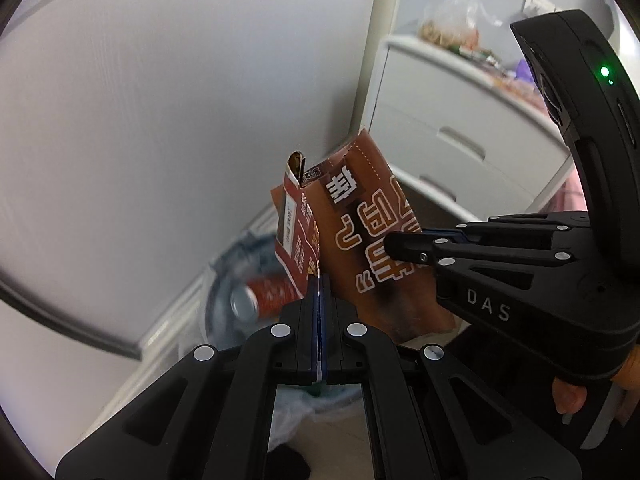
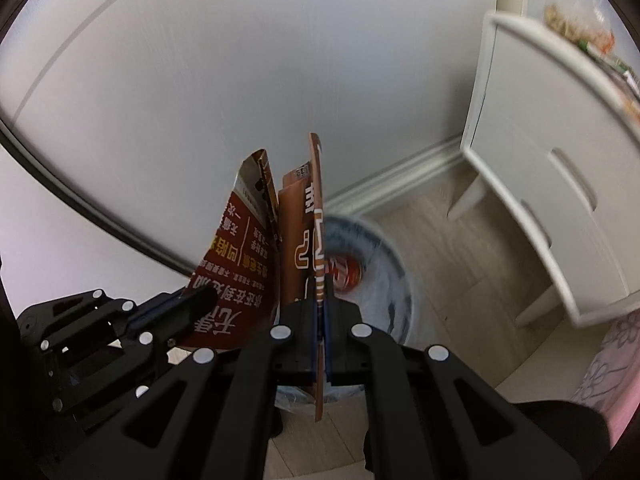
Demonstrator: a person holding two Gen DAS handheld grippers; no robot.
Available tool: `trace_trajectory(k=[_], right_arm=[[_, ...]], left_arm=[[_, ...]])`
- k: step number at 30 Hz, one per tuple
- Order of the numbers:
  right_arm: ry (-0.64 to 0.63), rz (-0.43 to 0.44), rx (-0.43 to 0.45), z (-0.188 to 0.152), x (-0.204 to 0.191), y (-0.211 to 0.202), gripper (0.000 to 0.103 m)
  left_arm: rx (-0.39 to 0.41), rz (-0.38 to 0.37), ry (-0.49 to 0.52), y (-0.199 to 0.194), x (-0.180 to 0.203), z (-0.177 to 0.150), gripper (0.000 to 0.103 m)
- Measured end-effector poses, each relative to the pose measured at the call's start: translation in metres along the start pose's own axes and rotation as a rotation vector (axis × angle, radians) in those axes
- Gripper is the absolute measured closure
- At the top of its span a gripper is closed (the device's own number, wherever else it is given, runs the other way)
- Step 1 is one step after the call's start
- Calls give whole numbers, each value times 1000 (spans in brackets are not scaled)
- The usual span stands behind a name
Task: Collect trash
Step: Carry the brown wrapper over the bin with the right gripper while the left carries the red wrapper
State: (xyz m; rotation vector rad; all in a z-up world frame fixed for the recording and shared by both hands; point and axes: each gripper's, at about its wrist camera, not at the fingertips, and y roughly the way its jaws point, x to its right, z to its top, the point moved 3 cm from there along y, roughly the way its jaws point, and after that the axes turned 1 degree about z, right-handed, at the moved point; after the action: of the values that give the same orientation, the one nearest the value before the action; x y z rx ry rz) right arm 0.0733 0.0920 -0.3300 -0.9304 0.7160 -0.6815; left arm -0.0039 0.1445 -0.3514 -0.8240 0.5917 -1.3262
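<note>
Left gripper fingers clamped on the red carton; right gripper fingers clamped on the brown carton edge. Both point steeply down — bin with a can just beyond the fingertips.

Brown carton with white outlined lettering, beside a dark red carton printed in white and yellow. Below them, a red can — silver-ended. White cabinet; black claws.
</note>
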Motion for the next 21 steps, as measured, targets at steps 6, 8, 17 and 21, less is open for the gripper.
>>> trace_trajectory(k=[6,8,17,21], right_arm=[[15,12,-81,-14,2,37,98],[20,18,-100,-15,4,50,98],[-8,14,-186,-24,-2,98,98],[-18,-8,-238,-34,4,116,98]], left_arm=[[-86,3,-42,34,-16,-23,103],[-104,-1,-59,43,-18,-25,103],[-238,9,-105,94,-30,-57,103],[-277,6,-138,109,-35,-64,103]])
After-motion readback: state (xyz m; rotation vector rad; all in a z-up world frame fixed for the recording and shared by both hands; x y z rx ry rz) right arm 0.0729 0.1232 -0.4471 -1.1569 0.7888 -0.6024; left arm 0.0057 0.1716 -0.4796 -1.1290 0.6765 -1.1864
